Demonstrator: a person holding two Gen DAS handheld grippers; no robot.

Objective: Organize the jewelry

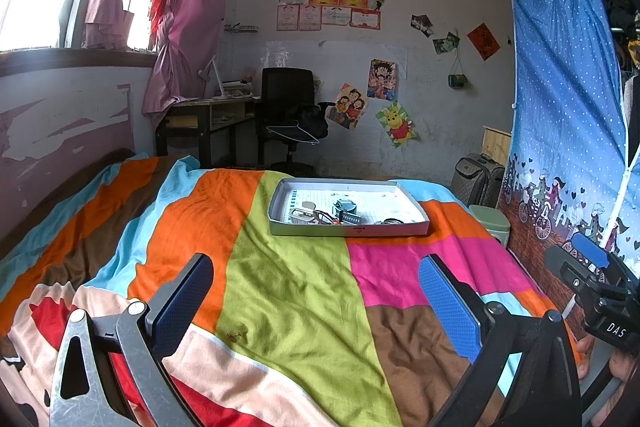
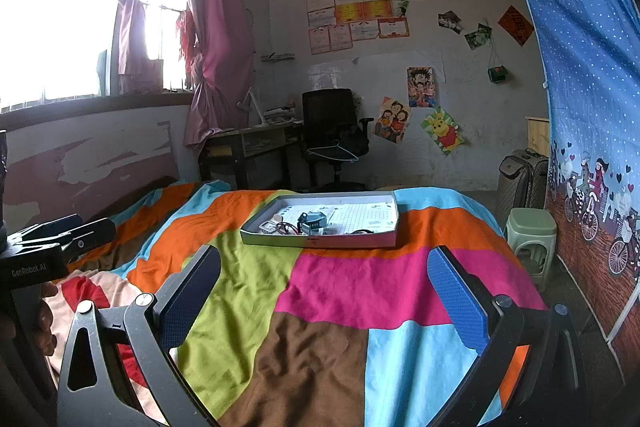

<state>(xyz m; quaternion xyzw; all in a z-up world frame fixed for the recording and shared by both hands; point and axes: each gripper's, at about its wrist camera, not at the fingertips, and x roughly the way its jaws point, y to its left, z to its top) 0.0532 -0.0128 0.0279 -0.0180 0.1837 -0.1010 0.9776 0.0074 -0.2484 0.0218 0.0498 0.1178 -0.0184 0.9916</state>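
Left wrist view looks out between the two blue-padded fingers of the left gripper (image 1: 316, 303), which stand spread wide with only bedcover showing in the gap; it has hold of nothing. Right wrist view shows the same of the right gripper (image 2: 324, 303): fingers far apart, nothing between them. Both tools hang level over the near end of the patchwork bedspread (image 1: 288, 307), well short of the tray (image 1: 400, 227), and that wide, pulled-back stance would suit either coming in to the tray or drawing away from it.

The white shallow tray lies flat on the bedspread, far from both grippers, toward the foot of the bed. Its raised rim looks meant to keep small loose pieces from sliding into the folds of the cloth. Inside, bunched toward the tray's left and near side, sits the jewelry (image 1: 344, 215): a few small boxes or cases, something reddish and thin like a cord, and a dark ring-like piece nearer the tray's right side. They are too small to name surely, and whether they are already sorted I cannot tell.

Beyond the tray stands a black office chair (image 1: 286, 107); to the tray's right, on the floor, a pale green stool (image 2: 530, 231).
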